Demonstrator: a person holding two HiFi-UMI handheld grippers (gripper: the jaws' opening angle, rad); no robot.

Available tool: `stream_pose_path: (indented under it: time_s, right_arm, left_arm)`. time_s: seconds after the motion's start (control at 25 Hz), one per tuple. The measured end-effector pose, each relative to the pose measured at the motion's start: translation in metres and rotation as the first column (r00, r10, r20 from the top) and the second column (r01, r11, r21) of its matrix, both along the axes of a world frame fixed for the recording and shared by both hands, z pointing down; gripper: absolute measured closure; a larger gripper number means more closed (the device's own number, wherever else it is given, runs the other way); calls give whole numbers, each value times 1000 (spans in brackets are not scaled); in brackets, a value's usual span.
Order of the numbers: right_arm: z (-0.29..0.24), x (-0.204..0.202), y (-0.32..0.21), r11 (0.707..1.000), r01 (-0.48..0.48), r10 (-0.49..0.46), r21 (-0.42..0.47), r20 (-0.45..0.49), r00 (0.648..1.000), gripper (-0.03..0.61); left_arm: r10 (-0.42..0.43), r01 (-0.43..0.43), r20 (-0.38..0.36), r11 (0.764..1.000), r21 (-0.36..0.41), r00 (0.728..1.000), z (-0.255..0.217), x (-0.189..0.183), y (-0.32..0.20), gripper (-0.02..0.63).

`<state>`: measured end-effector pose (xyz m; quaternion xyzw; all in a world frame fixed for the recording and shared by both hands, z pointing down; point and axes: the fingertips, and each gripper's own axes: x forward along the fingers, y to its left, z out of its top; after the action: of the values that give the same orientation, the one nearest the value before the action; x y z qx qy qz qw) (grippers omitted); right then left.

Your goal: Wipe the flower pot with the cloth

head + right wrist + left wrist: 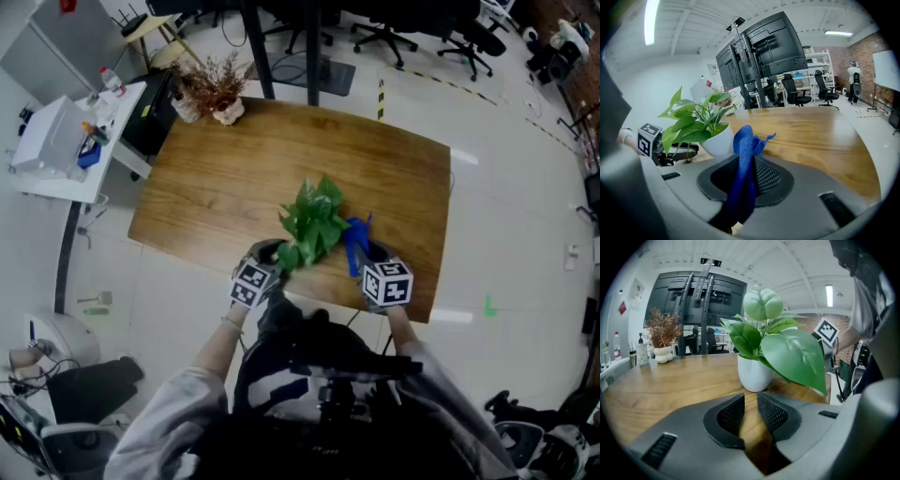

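Observation:
A white flower pot with a green leafy plant stands near the front edge of the wooden table. My left gripper sits just short of the pot, open by a narrow gap with only wood showing between its jaws. In the head view it is at the plant's left. My right gripper is shut on a blue cloth that sticks up out of the jaws, with the pot a little ahead to its left. From above, the cloth hangs at the plant's right side.
A small white vase of dried brown twigs stands at the table's far left corner. A white side bench with bottles is off to the left. Office chairs and a monitor stand are beyond the table.

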<state>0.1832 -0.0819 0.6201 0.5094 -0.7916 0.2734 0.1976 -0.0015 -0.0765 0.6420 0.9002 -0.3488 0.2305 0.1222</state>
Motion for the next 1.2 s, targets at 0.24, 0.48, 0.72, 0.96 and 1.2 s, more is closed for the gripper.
stream_pose_path:
  time_s: [0.24,0.48,0.72,0.96,1.2]
  right_arm:
    - [-1,-12,-15,999,-35,35,-7,-5,999,488]
    - [-8,-24,-25,999,-55,55,-1,15,998,488]
    - [-12,-40,-37,998,-67,67,2,9,998,488]
    - [-12,-57,-30,995,-101,101,-2,26,995,488]
    - [-7,-75,-13,994,-109,110,-22,29,994,488]
  left_arm:
    - [30,-30,-47,1000,0,998,-6,-15,-43,532]
    - [169,-171,-66,985,-23,983,-8,-2,-51,533]
    - [231,-237,-95,970,-50,968,-6,11,-50,532]
    - [203,-211,-115,976,-60,972,-5,11,-59,534]
    - [201,-210,-121,976,-62,972,-3,6,-73,534]
